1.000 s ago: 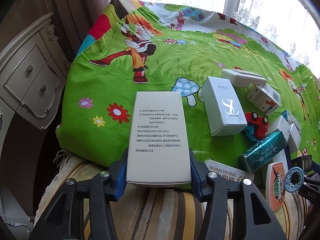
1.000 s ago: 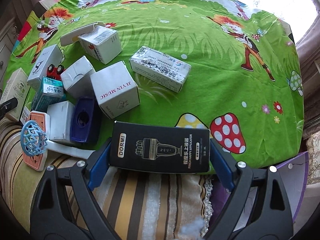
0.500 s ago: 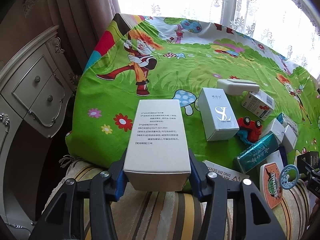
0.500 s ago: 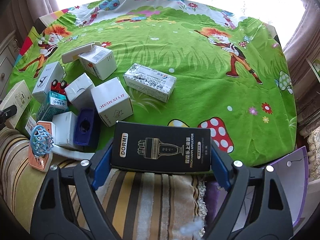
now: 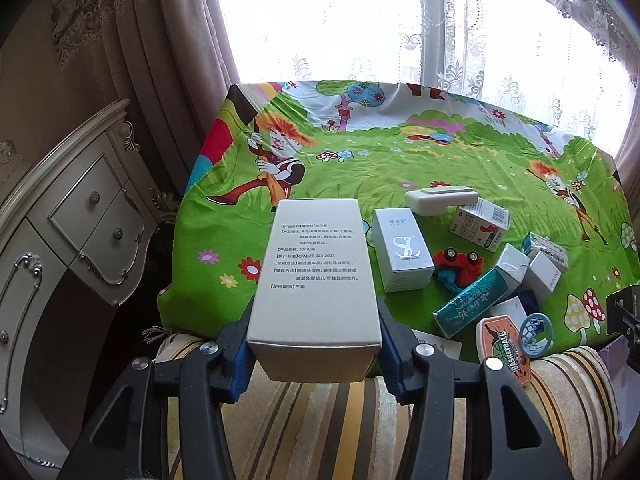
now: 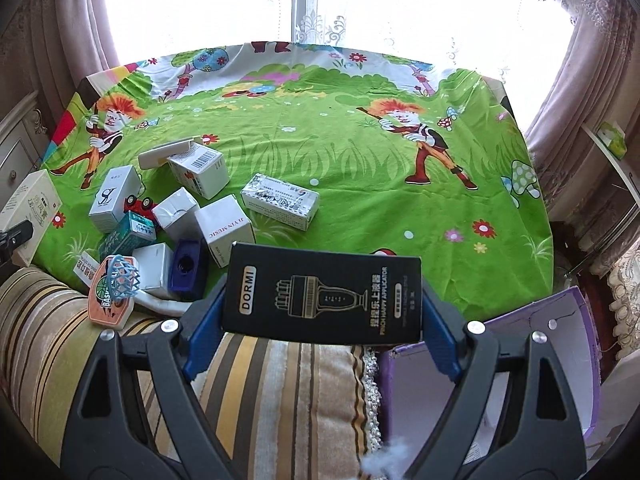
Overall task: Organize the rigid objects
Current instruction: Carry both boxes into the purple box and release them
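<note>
Lifting both boxes higher off the tabletop (image 6: 400, 200) than a second ago: left tool (image 5: 314, 344) clamps the white box (image 5: 316, 272), right tool (image 6: 320, 316) clamps the black DORMI box (image 6: 324, 292). Clutter at 9 o'clock remains unsorted.

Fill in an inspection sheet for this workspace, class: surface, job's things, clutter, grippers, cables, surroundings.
Surface: green cartoon cloth over the table.
Job's things: grey box in left gripper; black box in right gripper.
Clutter: white boxes, red toy car, teal box, basketball toy heaped at the near left edge.
Grippers: both shut on boxes.
Cables: nothing seen.
Surroundings: curtained window, cream dresser, striped cushion.
</note>
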`<state>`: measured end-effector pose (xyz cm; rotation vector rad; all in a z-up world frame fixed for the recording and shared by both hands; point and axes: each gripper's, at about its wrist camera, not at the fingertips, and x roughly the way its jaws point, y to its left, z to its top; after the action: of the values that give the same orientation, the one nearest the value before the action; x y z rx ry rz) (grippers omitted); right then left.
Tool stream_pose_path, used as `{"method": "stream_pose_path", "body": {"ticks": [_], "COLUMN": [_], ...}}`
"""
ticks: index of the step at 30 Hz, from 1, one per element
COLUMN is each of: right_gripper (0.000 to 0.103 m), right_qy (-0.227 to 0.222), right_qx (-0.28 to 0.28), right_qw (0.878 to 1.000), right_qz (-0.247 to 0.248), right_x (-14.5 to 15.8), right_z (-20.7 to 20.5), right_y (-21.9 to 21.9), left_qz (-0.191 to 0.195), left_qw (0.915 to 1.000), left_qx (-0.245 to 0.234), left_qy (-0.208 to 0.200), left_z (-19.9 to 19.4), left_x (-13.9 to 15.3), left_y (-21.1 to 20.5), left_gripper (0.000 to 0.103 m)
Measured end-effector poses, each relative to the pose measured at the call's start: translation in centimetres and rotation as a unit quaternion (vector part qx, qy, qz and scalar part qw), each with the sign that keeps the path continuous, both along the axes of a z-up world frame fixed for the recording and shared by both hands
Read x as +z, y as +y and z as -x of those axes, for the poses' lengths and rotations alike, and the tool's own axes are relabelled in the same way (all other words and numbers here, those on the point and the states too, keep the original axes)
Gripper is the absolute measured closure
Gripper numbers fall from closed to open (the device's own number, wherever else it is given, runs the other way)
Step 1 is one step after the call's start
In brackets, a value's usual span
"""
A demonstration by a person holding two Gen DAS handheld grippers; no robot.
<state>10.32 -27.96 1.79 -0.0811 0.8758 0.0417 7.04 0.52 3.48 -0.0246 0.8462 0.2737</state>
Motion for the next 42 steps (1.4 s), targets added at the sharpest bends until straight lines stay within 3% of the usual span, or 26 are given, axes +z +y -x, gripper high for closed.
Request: {"method": "stream_pose_path", "body": {"ticks": [12,24,32,42], "right_gripper": [0.016,0.016,0.016,0.016], "right_qy": [-0.012,-0.012,-0.005,0.01], "right_qx": [-0.016,-0.058,-0.101,-0.153], "right_qw": [1.0,0.998,0.995,0.988], "right_qz": [-0.01,0.008,-0.014,-0.023], "right_x": [1.9,2.3,1.9,1.0], "right_z": [4.2,7.6,10.2,12.6], "right_y": [-2.5,-6.0,-10.6,-15.7], "left_qz": [0.017,0.025,0.065,0.14], "left_qw": [0.996,0.9817,0.9576,0.912], "left_qx": [-0.072,-0.18,-0.278,-0.386], "left_qy": [-0.051,-0.055,-0.036,0.007], "left_z": [2.7,4.5,5.7,7.0], "left_x": [3.2,4.2,3.9,3.3], "left_y": [-4.2,-11.1,-16.3,-21.5], "left_gripper": [0.05,0.05,0.05,0.05]}}
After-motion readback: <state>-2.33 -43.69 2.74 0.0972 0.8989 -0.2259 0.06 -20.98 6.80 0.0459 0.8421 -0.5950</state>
